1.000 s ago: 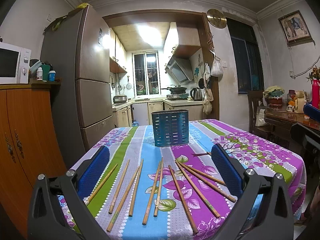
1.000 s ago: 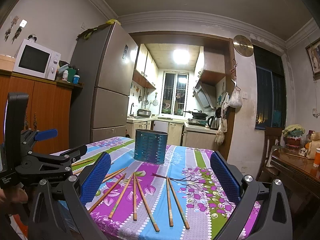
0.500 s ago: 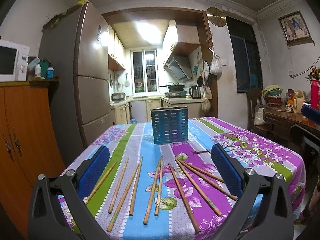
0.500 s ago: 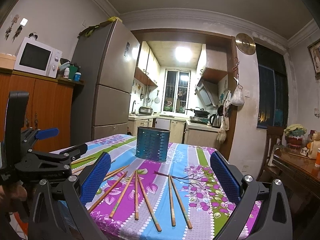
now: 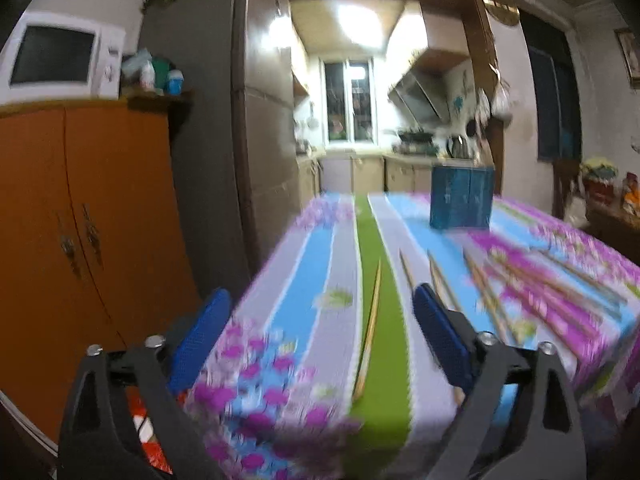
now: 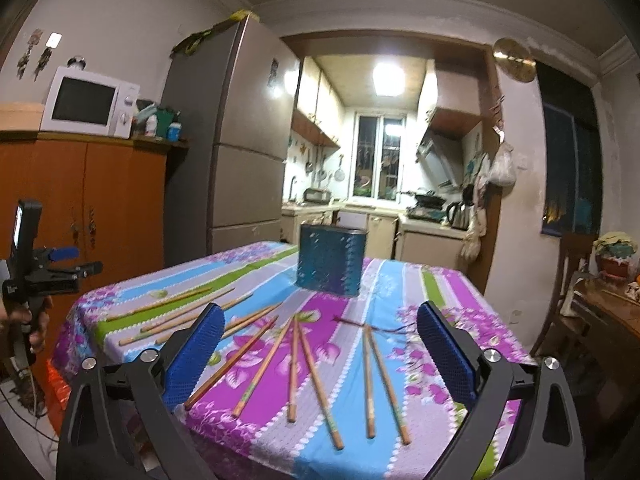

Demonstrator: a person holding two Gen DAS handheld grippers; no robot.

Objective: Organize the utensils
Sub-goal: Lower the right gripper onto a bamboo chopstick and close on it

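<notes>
**Both tongs open above the chopsticks, holder standing far back on the table**

The left gripper [image 5: 322, 332] has its blue pads spread wide with nothing pressed between them; its jaws have just been closing a little. One chopstick [image 5: 370, 328] lies on the green stripe of the tablecloth [image 5: 304, 280] in the gap between the pads, touched by neither. This view is blurred, so the other sticks to the right show only as smeared lines.

The right gripper [image 6: 318, 356] is also spread wide and grips nothing. Below and ahead of it the chopsticks [image 6: 298, 368] lie scattered flat on the floral cloth, some crossing at their tips, two lying nearly side by side to the right, more lying toward the left edge of the table. None is lifted.

Beyond the sticks, near the far side of the table, stands the blue perforated utensil holder [image 6: 331, 262], upright and well apart from every chopstick. Its inside cannot be seen from either view; nothing sticks up above its rim.

At the left edge of the right wrist view a hand [image 6: 28, 320] holds the handle of the other gripper, off the table's corner. Behind stand an orange cabinet [image 6: 80, 208] with a white microwave [image 6: 90, 102] on top, a tall refrigerator [image 6: 232, 136], and the lit kitchen beyond.
</notes>
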